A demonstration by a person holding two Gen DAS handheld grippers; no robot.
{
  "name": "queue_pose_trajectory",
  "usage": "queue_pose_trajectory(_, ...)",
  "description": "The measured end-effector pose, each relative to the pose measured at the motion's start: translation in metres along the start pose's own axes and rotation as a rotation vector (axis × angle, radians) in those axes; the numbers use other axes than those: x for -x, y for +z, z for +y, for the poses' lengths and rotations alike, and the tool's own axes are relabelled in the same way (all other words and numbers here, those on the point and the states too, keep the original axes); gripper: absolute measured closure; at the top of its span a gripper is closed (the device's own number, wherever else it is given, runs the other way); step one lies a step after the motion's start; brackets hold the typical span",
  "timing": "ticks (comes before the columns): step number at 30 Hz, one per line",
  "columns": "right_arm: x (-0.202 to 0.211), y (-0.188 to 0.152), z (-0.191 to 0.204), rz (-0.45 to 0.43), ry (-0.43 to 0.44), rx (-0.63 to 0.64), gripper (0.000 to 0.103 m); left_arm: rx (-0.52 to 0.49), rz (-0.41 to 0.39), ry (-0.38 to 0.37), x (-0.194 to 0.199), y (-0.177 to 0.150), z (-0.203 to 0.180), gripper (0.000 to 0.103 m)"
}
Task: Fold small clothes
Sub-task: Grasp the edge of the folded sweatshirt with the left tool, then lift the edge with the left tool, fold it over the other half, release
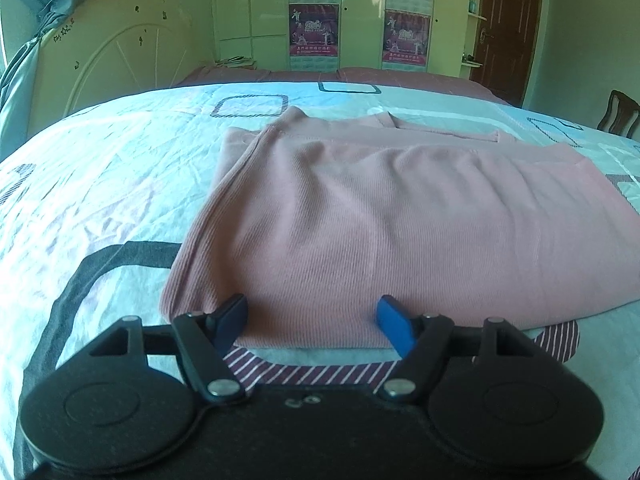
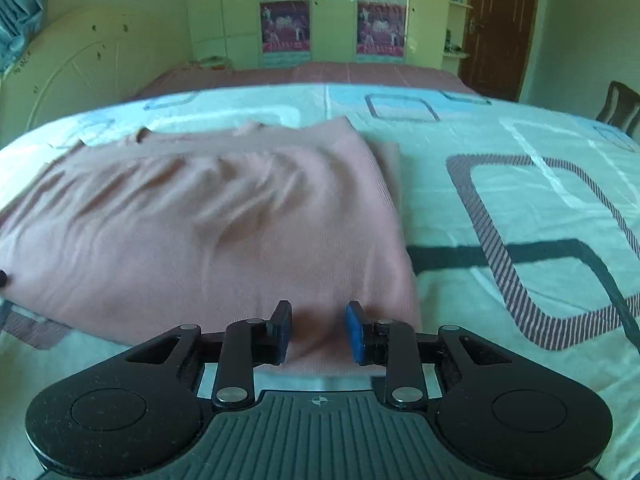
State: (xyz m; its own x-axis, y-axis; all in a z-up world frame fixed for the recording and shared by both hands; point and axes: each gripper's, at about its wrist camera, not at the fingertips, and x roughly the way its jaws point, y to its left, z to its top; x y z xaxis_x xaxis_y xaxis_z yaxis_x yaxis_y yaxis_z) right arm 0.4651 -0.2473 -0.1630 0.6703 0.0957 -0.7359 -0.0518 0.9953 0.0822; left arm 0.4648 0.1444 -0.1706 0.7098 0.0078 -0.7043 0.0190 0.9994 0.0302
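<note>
A pink ribbed garment (image 1: 380,220) lies folded on the patterned bedsheet (image 1: 100,200). My left gripper (image 1: 312,316) is open, its blue pads spread wide at the garment's near left corner, holding nothing. In the right wrist view the same pink garment (image 2: 208,232) fills the left and middle, slightly blurred. My right gripper (image 2: 318,330) is open with a narrower gap, its pads over the garment's near right corner, and no cloth is pinched between them.
A white headboard (image 1: 120,52) and blue curtain (image 1: 24,60) stand at the left. A wardrobe with posters (image 1: 316,16), a brown door (image 1: 508,28) and a wooden chair (image 1: 618,114) are beyond the bed. Bare sheet (image 2: 520,220) lies right of the garment.
</note>
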Motion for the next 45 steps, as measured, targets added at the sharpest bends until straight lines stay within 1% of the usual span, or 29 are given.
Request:
queue_pose_trajectory(7,0.001,-0.002,0.000,-0.005,-0.005,0.004,0.074,0.009,0.006,-0.014,0.000,0.001,0.004,0.030)
queue_pose_trajectory(9,0.008,0.003,0.000,-0.009,-0.007,-0.011,0.074,0.029,-0.007,-0.007,0.013,0.003,0.012,0.032)
queue_pose_trajectory(10,0.015,0.005,0.000,-0.033,0.000,-0.016,0.074,0.043,-0.024,-0.004,0.021,0.002,0.017,0.032)
queue_pose_trajectory(12,0.028,0.010,0.003,-0.079,0.038,-0.033,0.074,0.138,-0.043,-0.040,0.035,-0.003,0.034,0.036)
queue_pose_trajectory(15,0.036,0.021,0.018,-0.118,0.126,-0.044,0.073,0.388,0.008,-0.159,0.032,-0.020,0.063,0.052)
queue_pose_trajectory(16,0.036,0.026,0.025,-0.126,0.149,-0.041,0.074,0.459,0.020,-0.180,0.026,-0.025,0.069,0.054)
queue_pose_trajectory(18,0.031,0.037,0.040,-0.125,0.199,-0.040,0.074,0.562,-0.014,-0.221,0.019,-0.027,0.079,0.053)
queue_pose_trajectory(19,0.027,0.044,0.049,-0.125,0.220,-0.034,0.077,0.597,-0.021,-0.234,0.014,-0.026,0.082,0.053)
queue_pose_trajectory(20,0.022,0.050,0.058,-0.120,0.241,-0.021,0.089,0.625,-0.030,-0.243,0.009,-0.023,0.085,0.054)
queue_pose_trajectory(21,0.016,0.056,0.068,-0.113,0.253,-0.011,0.103,0.643,-0.041,-0.249,0.003,-0.019,0.087,0.053)
queue_pose_trajectory(22,0.010,0.062,0.075,-0.108,0.261,-0.007,0.103,0.656,-0.047,-0.250,-0.002,-0.017,0.088,0.054)
queue_pose_trajectory(24,-0.006,0.070,0.090,-0.093,0.276,0.000,0.103,0.693,-0.059,-0.263,-0.014,-0.011,0.092,0.059)
queue_pose_trajectory(25,-0.015,0.073,0.096,-0.078,0.285,-0.002,0.103,0.708,-0.057,-0.266,-0.019,-0.008,0.094,0.065)
queue_pose_trajectory(26,-0.022,0.075,0.102,-0.064,0.299,-0.008,0.103,0.724,-0.053,-0.263,-0.024,-0.005,0.097,0.078)
queue_pose_trajectory(28,-0.032,0.076,0.111,-0.050,0.326,-0.009,0.103,0.756,-0.031,-0.266,-0.032,-0.002,0.103,0.095)
queue_pose_trajectory(29,-0.036,0.076,0.116,-0.049,0.341,-0.002,0.103,0.778,-0.034,-0.274,-0.032,-0.002,0.107,0.096)
queue_pose_trajectory(30,-0.038,0.077,0.122,-0.052,0.355,0.006,0.103,0.786,-0.063,-0.286,-0.025,0.000,0.108,0.096)
queue_pose_trajectory(32,-0.041,0.076,0.127,-0.048,0.375,0.012,0.103,0.739,-0.144,-0.307,-0.003,0.007,0.105,0.096)
queue_pose_trajectory(33,-0.045,0.075,0.130,-0.032,0.374,0.014,0.103,0.693,-0.151,-0.293,0.004,0.010,0.101,0.096)
queue_pose_trajectory(34,-0.053,0.074,0.132,-0.003,0.356,0.022,0.103,0.660,-0.135,-0.277,0.004,0.013,0.100,0.095)
queue_pose_trajectory(36,-0.062,0.071,0.130,0.006,0.360,0.003,0.103,0.652,-0.043,-0.243,-0.012,0.012,0.103,0.081)
queue_pose_trajectory(37,-0.062,0.073,0.130,0.011,0.356,-0.001,0.103,0.681,-0.011,-0.244,-0.020,0.009,0.108,0.072)
queue_pose_trajectory(38,-0.060,0.075,0.131,0.014,0.345,-0.003,0.103,0.728,0.000,-0.270,-0.029,0.003,0.114,0.070)
queue_pose_trajectory(39,-0.055,0.077,0.133,0.003,0.336,-0.006,0.103,0.767,-0.020,-0.296,-0.033,-0.002,0.118,0.070)
queue_pose_trajectory(41,-0.048,0.076,0.137,-0.015,0.341,0.004,0.103,0.815,-0.037,-0.320,-0.037,-0.005,0.123,0.072)
queue_pose_trajectory(42,-0.051,0.075,0.140,0.003,0.330,0.021,0.103,0.825,-0.042,-0.320,-0.038,-0.006,0.125,0.076)
queue_pose_trajectory(43,-0.056,0.072,0.144,0.022,0.320,0.036,0.103,0.827,-0.036,-0.311,-0.040,-0.006,0.123,0.088)
queue_pose_trajectory(44,-0.059,0.070,0.143,0.016,0.322,0.030,0.103,0.832,-0.025,-0.308,-0.040,-0.005,0.123,0.096)
queue_pose_trajectory(45,-0.061,0.071,0.142,0.020,0.326,0.011,0.103,0.833,-0.045,-0.314,-0.036,-0.001,0.121,0.096)
